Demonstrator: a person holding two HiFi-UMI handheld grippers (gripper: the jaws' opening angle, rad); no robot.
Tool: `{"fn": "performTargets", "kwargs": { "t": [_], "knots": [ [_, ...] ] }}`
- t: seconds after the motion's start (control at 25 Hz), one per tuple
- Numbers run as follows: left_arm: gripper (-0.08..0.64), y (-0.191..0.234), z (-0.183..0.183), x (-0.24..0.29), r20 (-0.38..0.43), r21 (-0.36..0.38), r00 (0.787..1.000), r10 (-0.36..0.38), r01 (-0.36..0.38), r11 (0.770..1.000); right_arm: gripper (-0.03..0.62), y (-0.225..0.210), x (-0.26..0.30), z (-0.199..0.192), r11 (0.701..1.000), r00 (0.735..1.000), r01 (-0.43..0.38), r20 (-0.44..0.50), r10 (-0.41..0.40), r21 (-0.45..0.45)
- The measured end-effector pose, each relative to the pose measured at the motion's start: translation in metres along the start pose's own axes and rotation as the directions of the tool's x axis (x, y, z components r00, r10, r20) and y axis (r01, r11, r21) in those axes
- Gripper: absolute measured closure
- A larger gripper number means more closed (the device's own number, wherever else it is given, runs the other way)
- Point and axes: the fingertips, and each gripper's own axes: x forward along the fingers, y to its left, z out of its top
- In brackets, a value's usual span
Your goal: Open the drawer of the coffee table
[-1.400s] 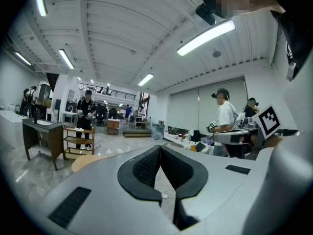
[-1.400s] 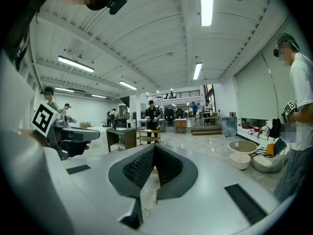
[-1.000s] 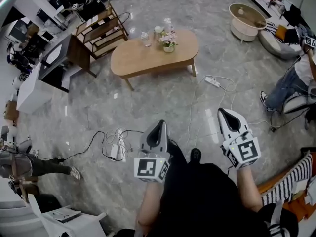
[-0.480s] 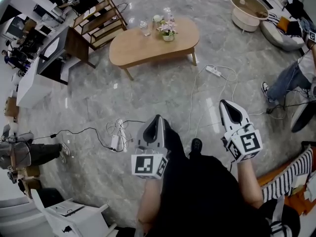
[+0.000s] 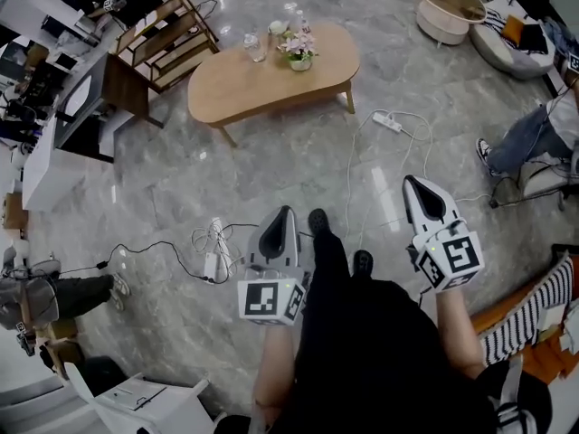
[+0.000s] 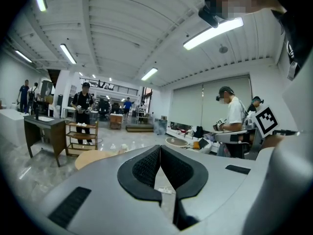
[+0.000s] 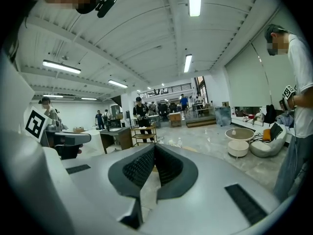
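Observation:
The oval wooden coffee table (image 5: 271, 75) stands far ahead on the marble floor, with a small flower pot (image 5: 298, 51) and a glass (image 5: 253, 43) on top. No drawer shows on it from here. My left gripper (image 5: 286, 212) is shut and empty, held over the floor well short of the table. Level with it to the right, my right gripper (image 5: 409, 180) is also shut and empty. In the left gripper view the closed gripper (image 6: 159, 147) points toward the table's top (image 6: 95, 158). In the right gripper view the gripper (image 7: 154, 145) hides most of the table.
A power strip with tangled cables (image 5: 211, 262) lies left of my left gripper, and another strip (image 5: 387, 122) lies nearer the table. A wooden shelf (image 5: 167, 39) and dark desk (image 5: 99, 98) stand at the left. A round white side table (image 5: 448, 7) is far right. A seated person (image 5: 534, 138) is at the right.
The person has stepped forward: a foot now shows between the grippers, and both grippers have moved a little ahead over the floor. Both stay shut.

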Motion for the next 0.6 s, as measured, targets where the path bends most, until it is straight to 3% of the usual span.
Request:
{"fn": "performTargets", "kwargs": {
  "t": [0.6],
  "knots": [
    [0.546,0.125,0.045,0.137,0.044,-0.018,0.992,-0.118,0.119,0.993,0.580,-0.018,0.149,0.069,0.989,0.991,0.131,0.016,-0.130,-0.069]
  ]
}}
